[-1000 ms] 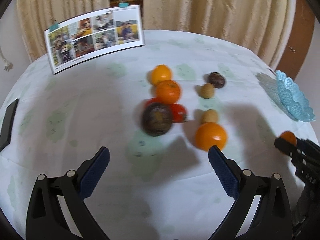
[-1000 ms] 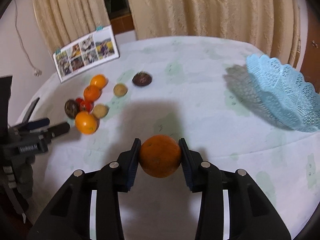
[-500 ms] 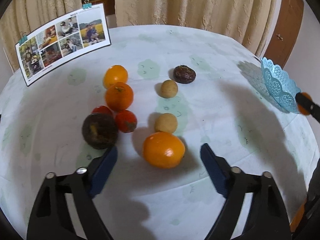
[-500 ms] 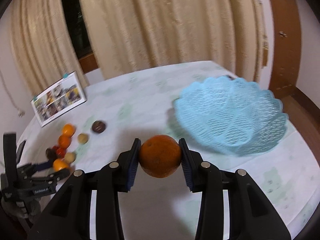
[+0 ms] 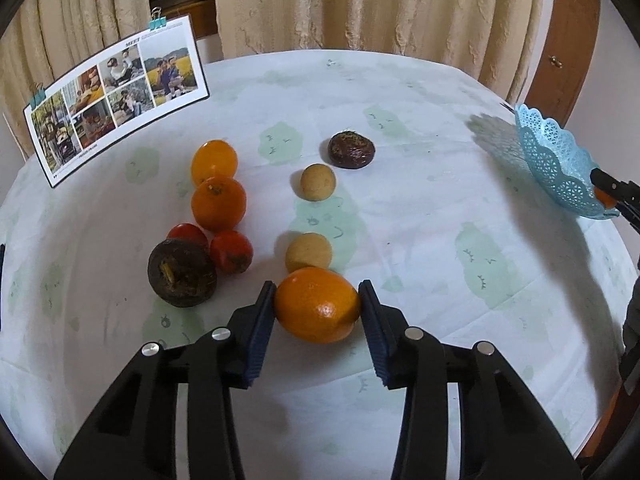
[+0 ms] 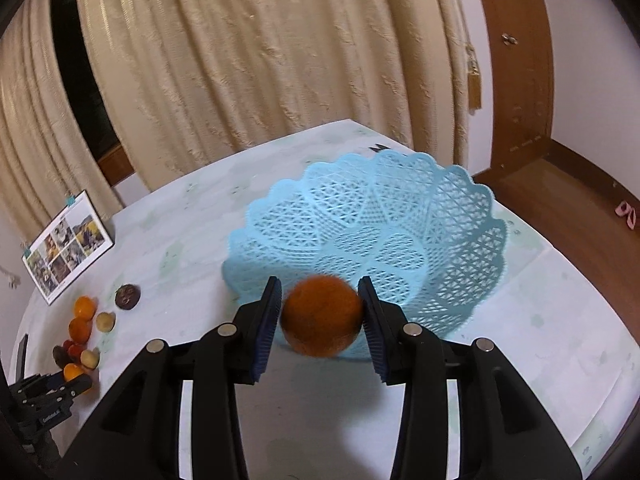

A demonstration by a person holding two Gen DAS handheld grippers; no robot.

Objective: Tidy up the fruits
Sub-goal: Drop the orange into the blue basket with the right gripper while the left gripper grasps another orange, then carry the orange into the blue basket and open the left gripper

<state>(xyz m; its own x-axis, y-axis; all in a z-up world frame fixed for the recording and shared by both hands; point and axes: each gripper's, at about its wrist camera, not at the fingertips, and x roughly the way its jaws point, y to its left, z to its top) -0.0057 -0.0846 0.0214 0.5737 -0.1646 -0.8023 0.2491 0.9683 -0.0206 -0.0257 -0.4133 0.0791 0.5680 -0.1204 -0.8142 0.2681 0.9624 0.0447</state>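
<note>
Left claw (image 5: 318, 310): its jaws have just been closing and are now clenched on the large orange (image 5: 316, 304), both blue pads pressed against its sides; the fruit still rests on the bench (image 5: 440, 240).
Large orange: held between the left claw's pads, with a tan round fruit (image 5: 308, 252) touching it just beyond the claw tips.
Ahead-left of the left claw: a dark brown fruit (image 5: 182, 272) is seen, with two small red fruits (image 5: 231, 251) behind it and two orange fruits (image 5: 218, 202) lined up further away.
Ahead of the left claw: a second tan fruit (image 5: 318, 182) and a dark wrinkled fruit (image 5: 351, 151) are set well beyond the tips.
Far left of the left claw: a photo card (image 5: 116, 96) is propped upright near the bench's edge.
Right claw (image 6: 320, 314): an orange (image 6: 321, 315) is grasped between its pads; the fruit is blurred and a thin gap may show at the left pad.
Blue basket (image 6: 460, 248): placed on the bench directly beyond the right claw, its near rim just behind the held orange; the orange is seen at the rim, not lying inside.
Far left of the right claw: the remaining fruits are seen in a cluster, with the left claw among them.
</note>
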